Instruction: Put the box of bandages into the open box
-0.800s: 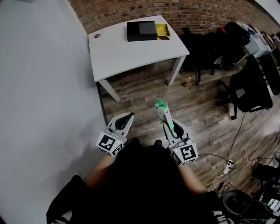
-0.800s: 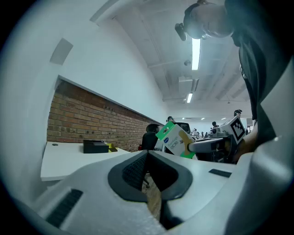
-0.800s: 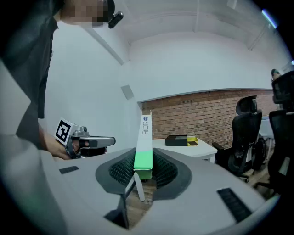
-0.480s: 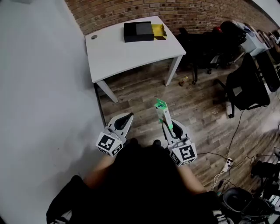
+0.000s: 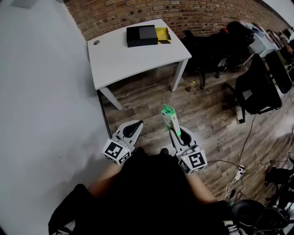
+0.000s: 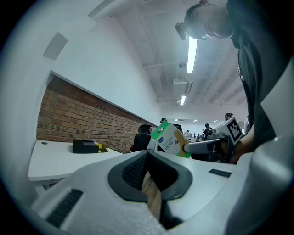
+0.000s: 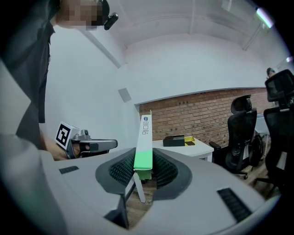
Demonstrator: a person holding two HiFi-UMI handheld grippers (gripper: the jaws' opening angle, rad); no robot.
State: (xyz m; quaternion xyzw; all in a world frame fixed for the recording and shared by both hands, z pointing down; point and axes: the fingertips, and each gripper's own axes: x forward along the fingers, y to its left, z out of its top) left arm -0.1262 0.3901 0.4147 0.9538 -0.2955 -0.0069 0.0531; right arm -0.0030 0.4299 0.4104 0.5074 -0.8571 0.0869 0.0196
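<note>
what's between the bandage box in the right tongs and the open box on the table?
Head view: only bare wood floor, then bare white tabletop, between the bandage box and the open box. Nothing stands in the way.

Your bandage box [image 5: 169,115] is white with a green end and blue print. At 12 o'clock, the open box [image 5: 146,35] is black, yellow inside, on a white table [image 5: 133,57]. The brick wall [image 5: 193,11] is red-brown, the floor [image 5: 211,110] grey-brown wood planks, the chairs [image 5: 259,87] black.

Bright, even light; fisheye-warped edges
</note>
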